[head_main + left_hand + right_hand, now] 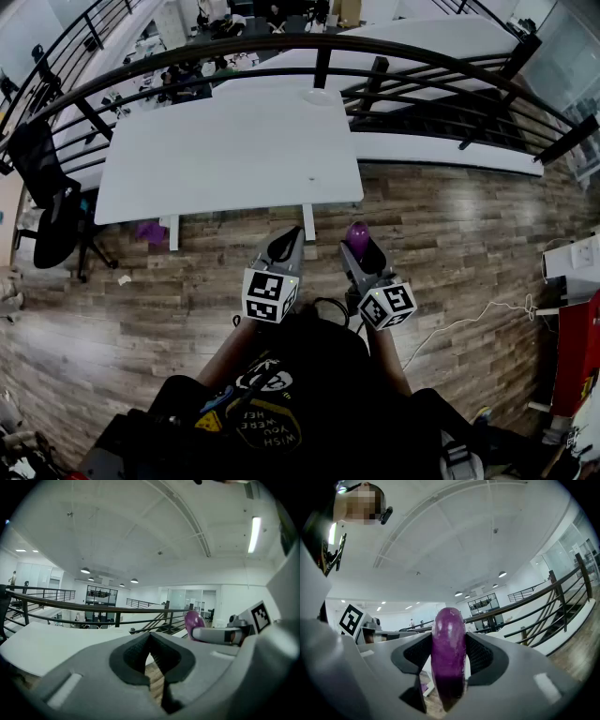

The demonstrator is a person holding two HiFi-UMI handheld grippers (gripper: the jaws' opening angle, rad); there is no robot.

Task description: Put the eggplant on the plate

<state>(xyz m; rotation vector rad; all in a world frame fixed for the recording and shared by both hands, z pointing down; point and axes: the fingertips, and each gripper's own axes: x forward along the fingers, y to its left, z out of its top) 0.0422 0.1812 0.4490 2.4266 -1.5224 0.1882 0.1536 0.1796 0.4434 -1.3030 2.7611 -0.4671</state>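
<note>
My right gripper [361, 249] is shut on a purple eggplant [357, 234], held level over the wooden floor just short of the white table [225, 150]. In the right gripper view the eggplant [449, 656] stands upright between the two dark pads [480, 653], filling the gap. A small white plate [319, 96] lies at the table's far edge. My left gripper [284, 247] hangs beside the right one, shut with nothing in it; its pads [136, 651] meet. The left gripper view also catches the eggplant [193, 620] and the right gripper [225, 633].
A black railing [319, 56] curves behind the table. A black office chair [47, 206] stands at the left. A small purple object [150, 232] lies on the floor under the table's near edge. A cable [469, 319] runs along the floor at the right.
</note>
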